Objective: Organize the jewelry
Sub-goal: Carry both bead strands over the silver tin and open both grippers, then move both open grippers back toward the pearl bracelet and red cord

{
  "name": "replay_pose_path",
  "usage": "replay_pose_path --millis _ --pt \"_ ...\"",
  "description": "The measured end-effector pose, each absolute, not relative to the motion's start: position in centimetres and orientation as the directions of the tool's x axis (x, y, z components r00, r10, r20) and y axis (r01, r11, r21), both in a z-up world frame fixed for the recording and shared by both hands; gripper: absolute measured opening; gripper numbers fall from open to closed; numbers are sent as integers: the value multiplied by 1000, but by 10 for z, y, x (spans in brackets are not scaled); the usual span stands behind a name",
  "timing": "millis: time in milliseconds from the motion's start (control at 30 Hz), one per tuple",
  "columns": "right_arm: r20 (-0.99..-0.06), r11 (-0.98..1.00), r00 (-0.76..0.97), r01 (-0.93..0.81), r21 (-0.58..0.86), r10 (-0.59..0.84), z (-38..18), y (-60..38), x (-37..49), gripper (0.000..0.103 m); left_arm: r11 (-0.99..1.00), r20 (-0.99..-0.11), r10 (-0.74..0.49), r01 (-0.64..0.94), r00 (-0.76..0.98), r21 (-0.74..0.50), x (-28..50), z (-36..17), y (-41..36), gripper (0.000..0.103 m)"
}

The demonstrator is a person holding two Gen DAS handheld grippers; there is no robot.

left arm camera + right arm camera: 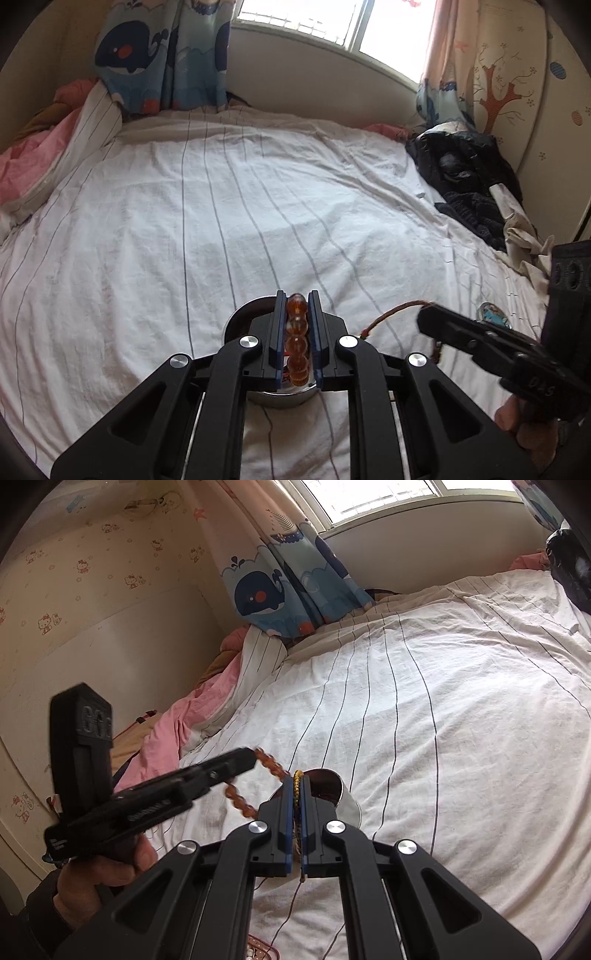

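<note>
Left wrist view: the left tool (298, 306) clamps a string of amber beads (297, 338) between its blue pads, four round beads stacked in line along the narrow gap. Directly beneath the tool sits a round metal tin (236, 321), its dark inside showing to the left of the fingers and its shiny rim just below them, resting on a white bedsheet with thin dark stripes (221, 206). To the tool's right, the right tool (423, 319) reaches in from the frame edge, a red-brown braided cord (391, 314) trailing from its tip; a person's fingers (517, 421) wrap its handle. Beyond that tool lies a small blue-patterned object (493, 315) on the sheet (too small to identify). A heap of dark clothing (465, 177) lies far off to the right.

Right wrist view: the right tool (297, 775) is pinched tight on a yellow-and-dark braided cord (297, 786), which runs down between the pads and hangs out below them. The metal tin (347, 801) stands just ahead and to the right of the fingertips. To the left, the left tool (251, 758) holds the amber bead bracelet (240, 797), whose loop droops from its tip toward the right tool's fingers. A hand (99, 878) grips that tool's handle. A whale-print curtain (280, 583) hangs far ahead.
</note>
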State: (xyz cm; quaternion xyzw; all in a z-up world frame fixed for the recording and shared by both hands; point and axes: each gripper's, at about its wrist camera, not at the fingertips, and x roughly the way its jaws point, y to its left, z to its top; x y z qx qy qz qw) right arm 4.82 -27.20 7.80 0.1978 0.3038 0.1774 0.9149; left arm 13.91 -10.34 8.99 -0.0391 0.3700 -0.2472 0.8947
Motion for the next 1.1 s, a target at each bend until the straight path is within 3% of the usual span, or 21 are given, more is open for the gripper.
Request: replay_pose_path --millis 100,300,367,400,433,667,833,1000,1067,1100 --pt "-481 853 748 -215 475 456 79 -268 55 4 891 -685 -441 377 580 -254 149 75 -90 14" --pt "-441 803 731 -245 543 521 79 -256 77 4 904 -668 -422 340 613 -258 140 81 -57 36" --pt "-502 836 714 -216 505 488 69 -248 89 5 907 -672 -416 337 613 -254 131 81 -48 38" --pt "-567 870 696 -177 461 442 60 -243 97 15 910 -676 -407 335 615 -244 124 79 -46 40" --pt "-612 896 688 -132 423 391 51 -243 100 34 913 -680 -399 335 615 -233 117 77 -44 42" --pt "-641 908 687 -65 414 342 40 -263 38 35 919 -725 -373 339 579 -202 63 47 -42 51" --pt "-672 911 657 -54 408 340 29 -260 -15 54 934 -727 -351 278 591 -224 28 25 -34 56" --pt "-723 911 622 37 411 301 -9 -263 -30 54 950 -703 -311 213 640 -227 8 6 -28 58" --pt "-717 919 635 29 393 286 -7 -259 -30 56 954 -687 -299 207 663 -216 2 7 -28 62" --pt "-718 924 635 20 383 284 -7 -257 -30 59 956 -679 -295 202 672 -215 0 8 -26 69"
